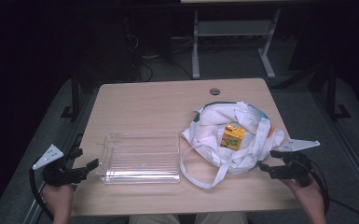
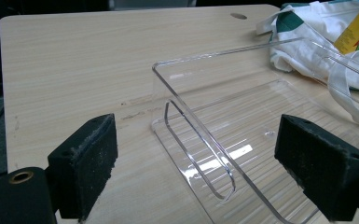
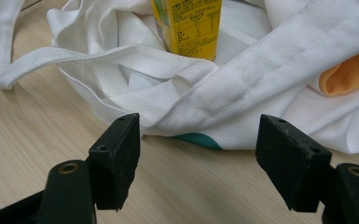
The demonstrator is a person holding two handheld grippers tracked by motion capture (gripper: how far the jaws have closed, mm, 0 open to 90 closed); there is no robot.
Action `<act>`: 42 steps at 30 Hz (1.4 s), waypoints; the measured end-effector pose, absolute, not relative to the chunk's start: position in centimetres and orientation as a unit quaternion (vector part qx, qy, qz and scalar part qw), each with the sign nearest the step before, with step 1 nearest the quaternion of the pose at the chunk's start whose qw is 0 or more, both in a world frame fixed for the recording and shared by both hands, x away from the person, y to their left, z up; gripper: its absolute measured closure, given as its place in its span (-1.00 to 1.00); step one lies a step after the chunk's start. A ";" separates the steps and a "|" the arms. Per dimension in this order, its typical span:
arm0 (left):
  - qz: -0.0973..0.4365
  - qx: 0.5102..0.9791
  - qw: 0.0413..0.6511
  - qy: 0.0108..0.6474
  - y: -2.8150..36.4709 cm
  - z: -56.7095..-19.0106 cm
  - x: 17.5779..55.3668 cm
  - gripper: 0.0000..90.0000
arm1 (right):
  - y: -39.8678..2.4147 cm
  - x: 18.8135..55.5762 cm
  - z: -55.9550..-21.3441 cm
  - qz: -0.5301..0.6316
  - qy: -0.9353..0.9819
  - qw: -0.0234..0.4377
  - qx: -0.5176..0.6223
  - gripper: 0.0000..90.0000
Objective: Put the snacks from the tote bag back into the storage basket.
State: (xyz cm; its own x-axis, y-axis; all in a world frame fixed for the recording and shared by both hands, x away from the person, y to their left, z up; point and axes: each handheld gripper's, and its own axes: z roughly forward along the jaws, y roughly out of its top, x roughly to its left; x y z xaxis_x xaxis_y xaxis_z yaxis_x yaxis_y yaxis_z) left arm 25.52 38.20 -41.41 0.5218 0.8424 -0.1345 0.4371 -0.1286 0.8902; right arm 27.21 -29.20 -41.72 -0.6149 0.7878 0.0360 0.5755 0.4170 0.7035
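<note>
A white cloth bag (image 1: 235,135) lies crumpled on the right half of the wooden table, with a yellow drink carton (image 1: 232,136) standing in its mouth. A clear plastic tray (image 1: 140,157) sits left of the bag, with nothing in it. My left gripper (image 1: 91,166) is open at the tray's near left corner; in the left gripper view the tray's wall (image 2: 200,135) runs between the jaws. My right gripper (image 1: 266,163) is open just short of the bag's near right edge. In the right gripper view the bag's strap (image 3: 261,70) and the carton (image 3: 191,25) lie just ahead.
The table (image 1: 144,107) has bare wood behind the tray and a cable hole (image 1: 215,91) near its far edge. A bag strap (image 1: 200,175) loops onto the table between tray and bag. Something orange (image 3: 349,72) pokes from the bag. Another table's legs (image 1: 196,42) stand beyond.
</note>
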 end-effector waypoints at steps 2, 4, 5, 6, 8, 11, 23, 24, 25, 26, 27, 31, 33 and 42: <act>0.207 0.722 0.490 0.443 38.2 -41.4 25.5 -0.72 | -29.1 27.2 -41.6 0.347 0.829 0.153 0.410 -0.33; 0.208 0.720 0.491 0.444 38.2 -41.4 25.5 -0.72 | -29.0 27.1 -41.3 0.346 0.832 0.160 0.402 -0.35; 0.207 0.720 0.491 0.444 38.2 -41.4 25.5 -0.72 | -29.0 27.1 -41.2 0.347 0.831 0.159 0.404 -0.35; 0.207 0.720 0.491 0.444 38.2 -41.4 25.5 -0.72 | -29.0 27.1 -41.2 0.347 0.831 0.159 0.404 -0.35; 0.206 0.721 0.491 0.444 38.2 -41.4 25.5 -0.72 | -28.9 27.1 -40.9 0.349 0.832 0.162 0.399 -0.36; 0.206 0.721 0.491 0.444 38.2 -41.4 25.5 -0.72 | -28.9 27.1 -40.5 0.348 0.834 0.164 0.396 -0.36; 0.206 0.720 0.491 0.444 38.2 -41.4 25.5 -0.72 | -28.7 28.3 -38.9 0.336 0.848 0.155 0.380 -0.45; 0.207 0.720 0.491 0.444 38.2 -41.4 25.5 -0.72 | -28.6 28.4 -38.8 0.331 0.850 0.154 0.380 -0.46; 0.207 0.720 0.491 0.444 38.2 -41.4 25.5 -0.72 | -28.6 28.4 -38.8 0.331 0.850 0.154 0.380 -0.46; 0.207 0.720 0.491 0.444 38.2 -41.4 25.4 -0.72 | -28.5 28.4 -38.7 0.329 0.851 0.156 0.378 -0.47; 0.206 0.720 0.491 0.444 38.2 -41.4 25.4 -0.72 | -28.4 28.5 -38.6 0.331 0.851 0.155 0.378 -0.49; 0.207 0.719 0.492 0.445 38.2 -41.4 25.4 -0.72 | -28.0 29.1 -38.2 0.328 0.854 0.145 0.376 -0.58; 0.206 0.718 0.492 0.447 38.2 -41.4 25.4 -0.72 | -27.7 29.4 -37.9 0.323 0.858 0.147 0.371 -0.60; 0.206 0.717 0.494 0.447 38.3 -41.4 25.4 -0.72 | -26.9 30.6 -36.8 0.318 0.865 0.139 0.362 -0.62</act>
